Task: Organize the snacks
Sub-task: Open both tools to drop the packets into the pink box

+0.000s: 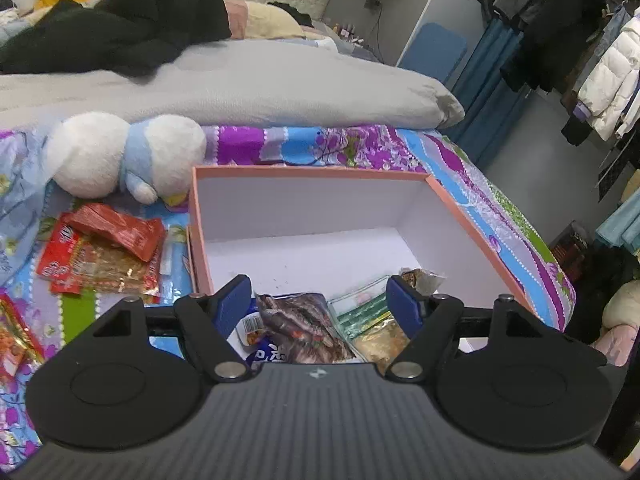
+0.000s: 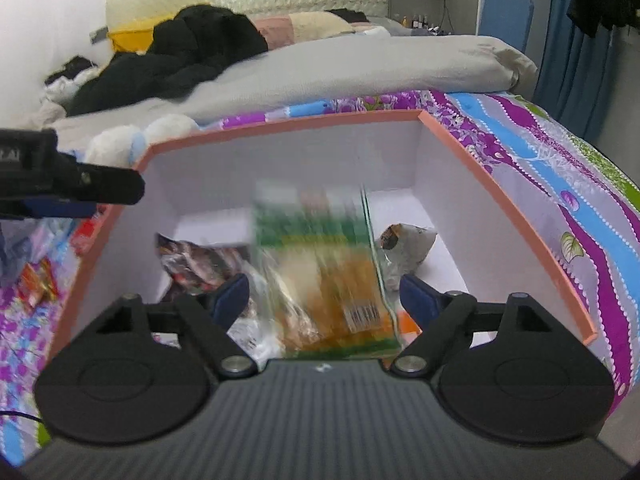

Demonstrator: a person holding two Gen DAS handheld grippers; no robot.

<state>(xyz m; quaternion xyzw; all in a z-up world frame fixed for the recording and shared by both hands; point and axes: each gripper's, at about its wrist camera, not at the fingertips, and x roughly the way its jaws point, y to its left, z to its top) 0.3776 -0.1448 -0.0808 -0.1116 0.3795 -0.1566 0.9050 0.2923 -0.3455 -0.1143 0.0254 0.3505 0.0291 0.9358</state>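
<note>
A pink-rimmed white box [image 1: 472,216] [image 2: 500,184] stands on the bed. Inside lie a brown printed snack pack [image 1: 304,328] [image 2: 192,264], a green-and-clear pack [image 1: 360,308] and a small grey wrapped snack [image 1: 420,280] [image 2: 408,248]. My left gripper [image 1: 320,300] is open and empty over the box's near side. My right gripper [image 2: 324,296] is open over the box; a blurred green-and-orange pack [image 2: 328,268] sits between its fingers, loose and in motion. Red snack packs [image 1: 100,252] lie on the bedsheet left of the box.
A white-and-blue plush toy [image 1: 124,156] lies behind the red packs. A grey duvet [image 1: 240,88] and black clothes [image 1: 120,32] cover the bed beyond. The left gripper shows in the right wrist view [image 2: 60,184] at the box's left rim. Hanging clothes [image 1: 592,40] stand at right.
</note>
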